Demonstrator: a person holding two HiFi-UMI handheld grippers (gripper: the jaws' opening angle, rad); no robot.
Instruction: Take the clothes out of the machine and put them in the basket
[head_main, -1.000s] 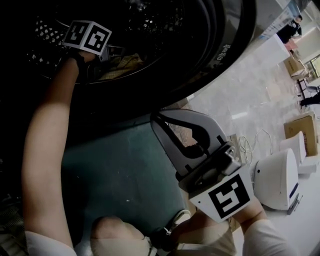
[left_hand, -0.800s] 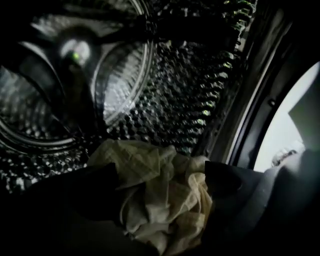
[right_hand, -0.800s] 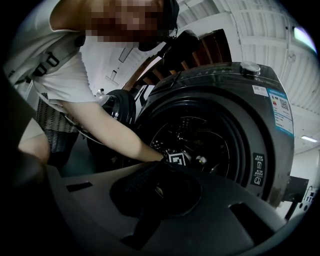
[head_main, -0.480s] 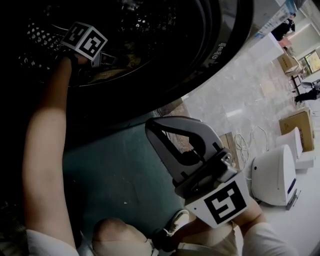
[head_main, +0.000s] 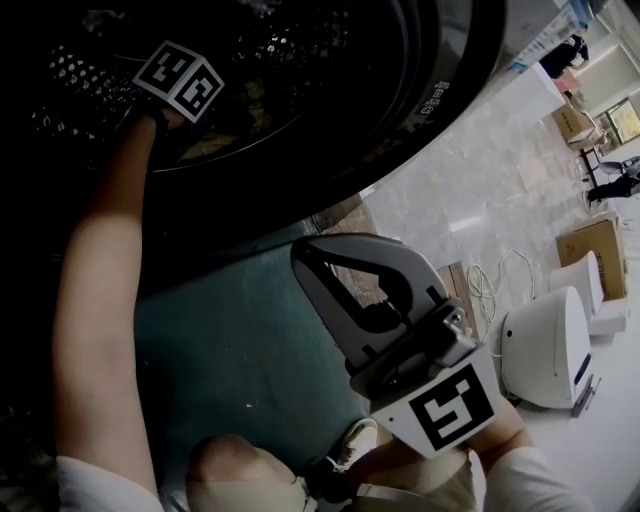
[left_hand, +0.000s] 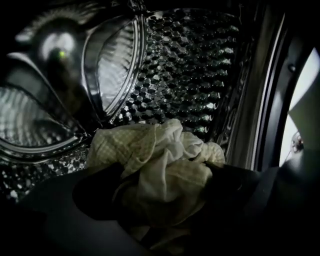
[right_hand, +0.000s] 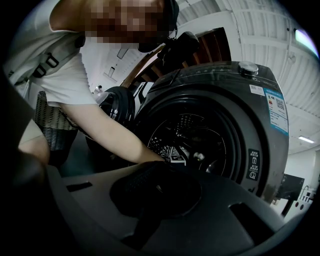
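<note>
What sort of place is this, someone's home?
Probably not a home: more likely a large hall or workshop. A front-loading washing machine stands on a pale polished floor, with cardboard boxes beyond and a high white beamed ceiling.

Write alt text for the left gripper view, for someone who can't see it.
The left gripper has its two dark jaws closed from both sides on a crumpled pale checked cloth inside a washing machine drum. Behind it curves the shiny perforated wall with a raised paddle; the door opening glows at the right edge.
</note>
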